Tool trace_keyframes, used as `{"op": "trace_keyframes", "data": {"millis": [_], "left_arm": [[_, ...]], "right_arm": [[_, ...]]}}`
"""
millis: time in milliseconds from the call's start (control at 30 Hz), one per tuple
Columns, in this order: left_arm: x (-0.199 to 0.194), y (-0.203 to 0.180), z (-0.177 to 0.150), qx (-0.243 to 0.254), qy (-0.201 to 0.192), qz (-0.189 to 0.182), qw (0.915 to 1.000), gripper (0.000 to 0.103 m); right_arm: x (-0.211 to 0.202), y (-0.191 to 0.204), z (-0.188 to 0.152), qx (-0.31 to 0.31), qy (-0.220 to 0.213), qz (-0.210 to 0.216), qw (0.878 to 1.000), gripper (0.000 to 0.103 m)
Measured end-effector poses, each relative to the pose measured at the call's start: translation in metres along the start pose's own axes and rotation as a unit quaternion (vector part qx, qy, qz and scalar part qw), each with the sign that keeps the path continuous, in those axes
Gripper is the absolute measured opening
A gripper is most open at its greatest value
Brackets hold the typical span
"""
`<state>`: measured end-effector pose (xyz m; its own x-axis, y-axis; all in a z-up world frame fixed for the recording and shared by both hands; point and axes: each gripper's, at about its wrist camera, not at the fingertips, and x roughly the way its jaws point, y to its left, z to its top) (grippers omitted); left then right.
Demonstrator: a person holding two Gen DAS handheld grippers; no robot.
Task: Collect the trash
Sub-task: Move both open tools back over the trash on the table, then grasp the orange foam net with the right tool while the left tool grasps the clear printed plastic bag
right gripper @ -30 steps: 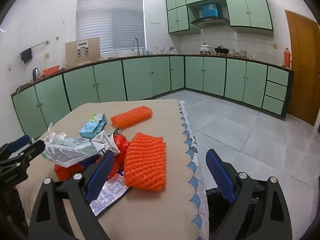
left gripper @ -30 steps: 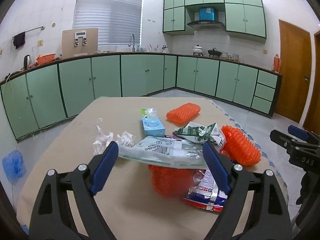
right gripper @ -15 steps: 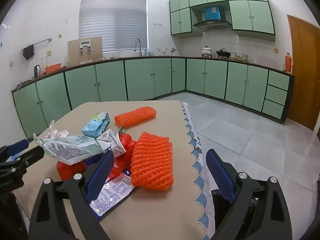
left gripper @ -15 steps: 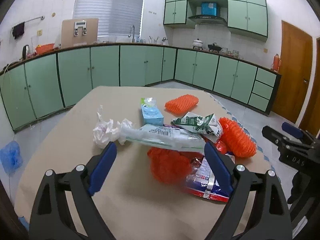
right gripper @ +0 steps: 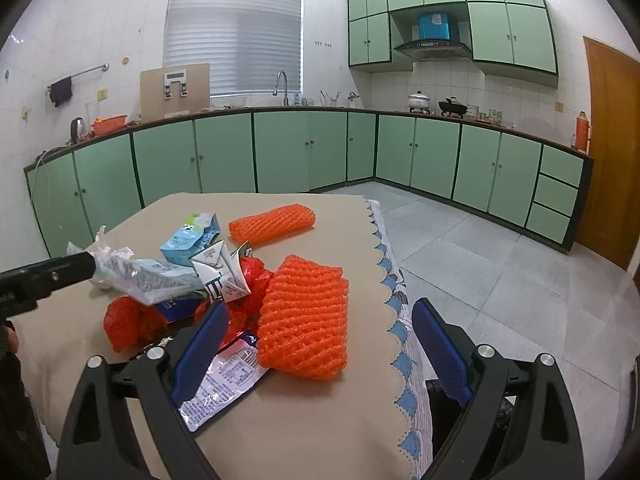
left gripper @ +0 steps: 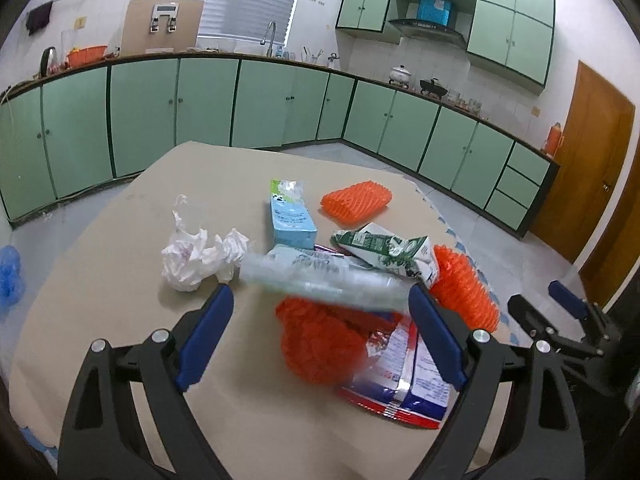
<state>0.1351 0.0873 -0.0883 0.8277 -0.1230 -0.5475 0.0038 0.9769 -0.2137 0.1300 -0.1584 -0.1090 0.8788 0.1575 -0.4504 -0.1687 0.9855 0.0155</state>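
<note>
The left claw [left gripper: 320, 328] hangs over the near part of the tabletop [left gripper: 120, 248] with its blue pads spread wide and nothing gripped. Between and just beyond its pads lies a blurred clear plastic wrapper [left gripper: 320, 280], resting on a crumpled red bag [left gripper: 316, 344]. Just past its left pad sits a wad of white tissue [left gripper: 196, 256]. Near its right pad lies a red and blue snack packet [left gripper: 404, 384]. Farther ahead are a light blue milk carton [left gripper: 290, 220] and a flattened green carton [left gripper: 388, 248], with an orange foam net [left gripper: 356, 202] beyond them.

The right claw [right gripper: 316, 344] is also wide open and holds nothing. Between its pads and just ahead lies a second, larger orange foam net [right gripper: 304, 320], near the scalloped edge of the tabletop. Its left pad stands over the snack packet.
</note>
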Motion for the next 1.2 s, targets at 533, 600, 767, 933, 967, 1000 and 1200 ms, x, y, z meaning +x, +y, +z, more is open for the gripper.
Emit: {"op": "trace_keyframes", "data": {"millis": [533, 600, 767, 933, 967, 1000, 1200], "left_arm": [[0.032, 0.012, 0.007, -0.058, 0.042, -0.013, 0.9974, 0.065], [0.034, 0.013, 0.007, -0.065, 0.044, -0.016, 0.9968, 0.048], [0.034, 0.016, 0.002, -0.070, 0.035, -0.002, 0.9969, 0.020], [0.032, 0.014, -0.002, -0.067, 0.026, 0.005, 0.9974, 0.017], [0.030, 0.013, -0.002, -0.066, 0.024, 0.006, 0.9975, 0.017], [0.029, 0.013, -0.003, -0.065, 0.022, 0.007, 0.9976, 0.016], [0.018, 0.012, -0.005, -0.055, 0.006, 0.006, 0.9984, 0.013]], "right_arm": [[0.018, 0.001, 0.002, -0.001, 0.018, 0.007, 1.000, 0.091], [0.024, 0.002, 0.002, -0.001, 0.026, 0.010, 1.000, 0.091], [0.037, 0.006, -0.001, 0.003, 0.046, 0.005, 0.999, 0.091], [0.046, 0.008, -0.008, 0.006, 0.066, 0.004, 0.998, 0.085], [0.047, 0.007, -0.009, 0.006, 0.070, 0.003, 0.998, 0.084], [0.049, 0.007, -0.010, 0.007, 0.074, 0.001, 0.997, 0.083], [0.063, 0.003, -0.023, 0.008, 0.123, 0.004, 0.992, 0.053]]}}
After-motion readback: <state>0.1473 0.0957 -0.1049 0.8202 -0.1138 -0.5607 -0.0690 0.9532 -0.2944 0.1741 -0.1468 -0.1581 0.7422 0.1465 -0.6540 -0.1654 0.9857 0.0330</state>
